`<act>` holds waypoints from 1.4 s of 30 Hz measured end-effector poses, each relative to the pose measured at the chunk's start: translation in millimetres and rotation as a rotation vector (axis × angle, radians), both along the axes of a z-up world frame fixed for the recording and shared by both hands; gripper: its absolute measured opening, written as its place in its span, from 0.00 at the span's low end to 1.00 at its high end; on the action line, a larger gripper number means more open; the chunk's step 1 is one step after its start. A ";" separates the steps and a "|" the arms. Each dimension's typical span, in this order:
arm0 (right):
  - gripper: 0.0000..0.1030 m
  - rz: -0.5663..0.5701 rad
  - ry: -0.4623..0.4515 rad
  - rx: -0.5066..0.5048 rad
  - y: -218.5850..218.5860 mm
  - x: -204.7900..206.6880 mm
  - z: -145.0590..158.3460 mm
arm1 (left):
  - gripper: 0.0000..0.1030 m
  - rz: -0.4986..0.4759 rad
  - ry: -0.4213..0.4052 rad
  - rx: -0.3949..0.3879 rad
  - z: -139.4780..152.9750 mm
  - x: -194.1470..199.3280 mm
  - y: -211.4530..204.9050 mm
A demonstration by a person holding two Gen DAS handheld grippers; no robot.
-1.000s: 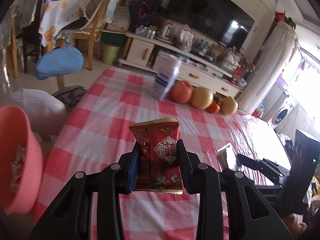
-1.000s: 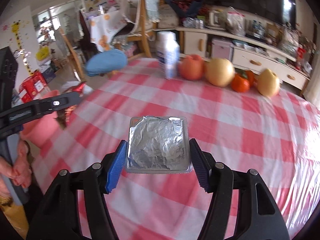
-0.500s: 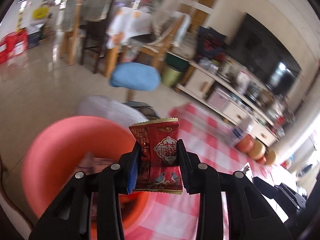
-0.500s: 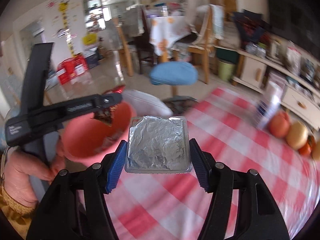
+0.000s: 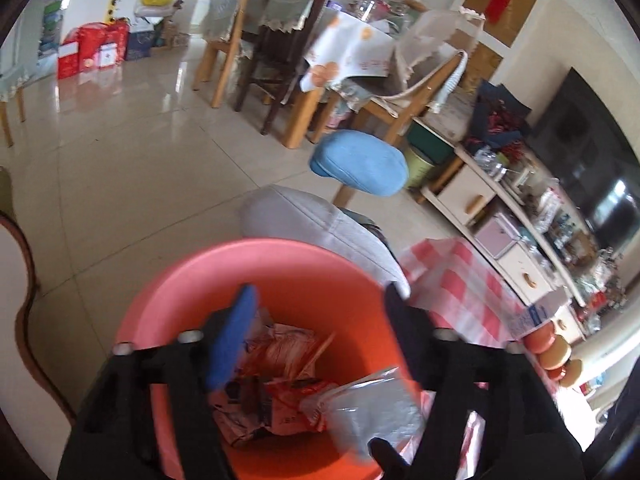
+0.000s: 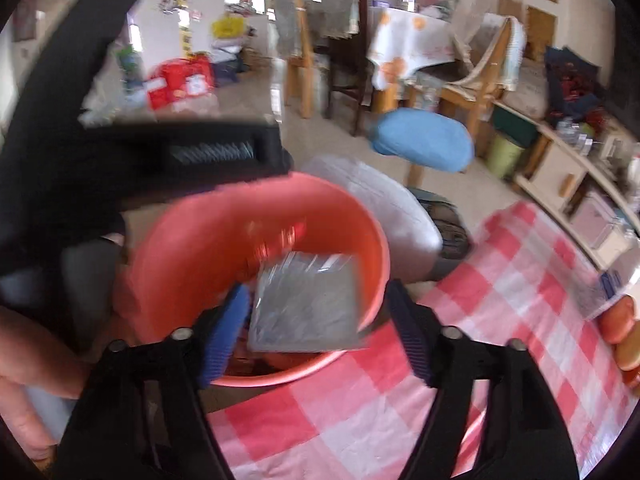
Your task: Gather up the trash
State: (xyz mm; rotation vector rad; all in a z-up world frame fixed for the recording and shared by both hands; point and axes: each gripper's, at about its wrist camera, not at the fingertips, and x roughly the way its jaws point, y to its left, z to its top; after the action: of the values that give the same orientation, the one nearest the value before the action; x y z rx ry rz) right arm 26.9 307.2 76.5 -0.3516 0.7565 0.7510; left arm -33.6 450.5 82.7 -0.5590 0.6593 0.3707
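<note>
Left wrist view: the left claw (image 5: 316, 334) hangs over the pink bin (image 5: 168, 320) with its fingers spread wide and nothing between them. Half a second ago it still clenched a red snack packet above the bin's rim; now that packet is gone from the claw, and a red packet (image 5: 292, 396) lies on the heap of crumpled wrappers in the bin, most likely the same one. A blurred silver foil pack (image 5: 376, 412) shows at the bin's right side, seemingly in mid-fall. So one piece of trash appears delivered by this claw.

Right wrist view: the right claw (image 6: 320, 332) is also released, fingers apart. The foil pack (image 6: 308, 304), which it gripped squarely a moment ago, now sits loose between the fingers, tilted and motion-smeared, touching neither pad clearly, right over the near rim of the bin (image 6: 192, 240). It looks dropped but not yet settled; whether it lands fully inside cannot be told. It is a flat, square, crinkled silver sheet with a pale border. The left claw's black body (image 6: 140, 152) crosses above the bin. The bin stands at the edge of the checked tabletop (image 6: 500, 320).
</note>
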 end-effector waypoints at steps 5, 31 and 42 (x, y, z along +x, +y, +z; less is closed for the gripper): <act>0.85 -0.085 0.013 0.066 -36.9 1.4 3.2 | 0.86 0.010 -0.027 0.038 6.5 -1.1 -8.6; 0.90 -0.446 -0.066 0.080 -227.4 -54.4 5.7 | 0.94 -0.400 -0.103 0.313 16.4 20.8 -176.2; 0.90 -0.552 -0.080 0.106 -285.1 -76.8 4.7 | 0.94 -0.563 -0.100 0.327 4.2 7.6 -244.2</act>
State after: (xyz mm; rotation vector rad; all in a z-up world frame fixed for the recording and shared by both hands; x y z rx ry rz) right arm -49.9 22.0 81.1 -0.0651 0.6910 0.2524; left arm -25.9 206.4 86.9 -0.0661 0.6150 -0.0810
